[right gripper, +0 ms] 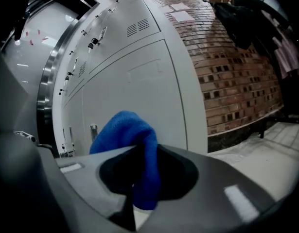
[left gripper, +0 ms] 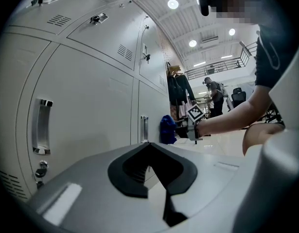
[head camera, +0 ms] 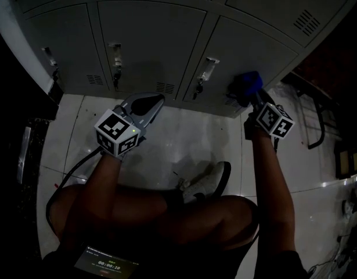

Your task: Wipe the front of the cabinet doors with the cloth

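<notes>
Grey metal cabinet doors (head camera: 149,39) with handles and locks fill the top of the head view. My right gripper (head camera: 252,96) is shut on a blue cloth (head camera: 246,85) and holds it against the lower right door (head camera: 248,51), near that door's bottom edge. In the right gripper view the blue cloth (right gripper: 132,135) bulges out between the jaws in front of the door (right gripper: 139,86). My left gripper (head camera: 157,100) hangs shut and empty above the floor, short of the middle doors. From the left gripper (left gripper: 149,144) view the cloth (left gripper: 167,129) shows far along the row of doors (left gripper: 91,106).
The person crouches on a pale tiled floor (head camera: 166,138), knees and a white shoe (head camera: 208,182) below the grippers. A cable (head camera: 71,176) trails at the left. A brick wall (right gripper: 237,72) adjoins the cabinet's right end. Hanging clothes (left gripper: 178,89) and a distant person (left gripper: 215,93) stand beyond.
</notes>
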`<act>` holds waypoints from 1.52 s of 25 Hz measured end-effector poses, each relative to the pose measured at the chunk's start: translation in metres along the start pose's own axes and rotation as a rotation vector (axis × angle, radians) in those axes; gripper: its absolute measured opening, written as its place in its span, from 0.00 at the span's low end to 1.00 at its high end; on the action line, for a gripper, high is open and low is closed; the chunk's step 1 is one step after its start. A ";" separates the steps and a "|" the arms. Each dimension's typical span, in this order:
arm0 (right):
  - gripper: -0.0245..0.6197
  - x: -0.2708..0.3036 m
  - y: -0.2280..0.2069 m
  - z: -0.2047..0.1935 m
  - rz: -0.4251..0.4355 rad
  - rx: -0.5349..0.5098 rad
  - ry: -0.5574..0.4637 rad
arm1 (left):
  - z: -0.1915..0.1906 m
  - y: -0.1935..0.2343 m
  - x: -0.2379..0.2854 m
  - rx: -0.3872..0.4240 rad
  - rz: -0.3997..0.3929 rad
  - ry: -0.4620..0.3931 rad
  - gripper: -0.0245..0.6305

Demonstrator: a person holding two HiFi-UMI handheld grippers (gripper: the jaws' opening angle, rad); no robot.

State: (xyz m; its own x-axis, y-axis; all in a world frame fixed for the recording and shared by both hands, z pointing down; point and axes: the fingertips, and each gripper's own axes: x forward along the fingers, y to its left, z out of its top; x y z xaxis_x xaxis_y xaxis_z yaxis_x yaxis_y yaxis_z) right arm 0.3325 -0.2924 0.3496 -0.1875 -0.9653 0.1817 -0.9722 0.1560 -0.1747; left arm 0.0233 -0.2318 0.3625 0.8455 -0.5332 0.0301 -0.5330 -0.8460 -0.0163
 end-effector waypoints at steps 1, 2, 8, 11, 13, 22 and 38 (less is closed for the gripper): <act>0.13 -0.003 -0.008 -0.001 -0.018 0.007 -0.001 | 0.000 0.000 0.000 0.001 0.000 0.000 0.04; 0.13 -0.006 -0.016 -0.001 -0.036 0.015 -0.001 | -0.001 0.000 0.000 0.005 -0.001 0.001 0.04; 0.13 -0.021 -0.054 0.002 -0.112 0.023 0.000 | -0.003 -0.002 0.002 0.010 -0.004 0.010 0.04; 0.13 -0.024 -0.057 0.002 -0.114 0.045 0.000 | -0.004 -0.002 0.003 0.016 -0.007 0.010 0.04; 0.13 -0.027 -0.060 0.002 -0.122 0.049 -0.006 | -0.004 -0.001 0.002 0.016 -0.005 0.009 0.04; 0.13 -0.032 0.001 -0.002 -0.064 0.032 0.012 | 0.005 -0.006 -0.002 0.011 -0.004 -0.015 0.04; 0.13 0.039 0.129 -0.064 0.064 -0.120 0.103 | 0.028 -0.012 -0.007 0.000 -0.016 -0.081 0.04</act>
State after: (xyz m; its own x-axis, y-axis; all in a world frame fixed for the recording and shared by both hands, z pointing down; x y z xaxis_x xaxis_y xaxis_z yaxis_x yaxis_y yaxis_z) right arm 0.1905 -0.2961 0.3964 -0.2565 -0.9271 0.2733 -0.9665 0.2459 -0.0729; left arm 0.0252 -0.2180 0.3342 0.8540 -0.5177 -0.0510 -0.5190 -0.8546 -0.0166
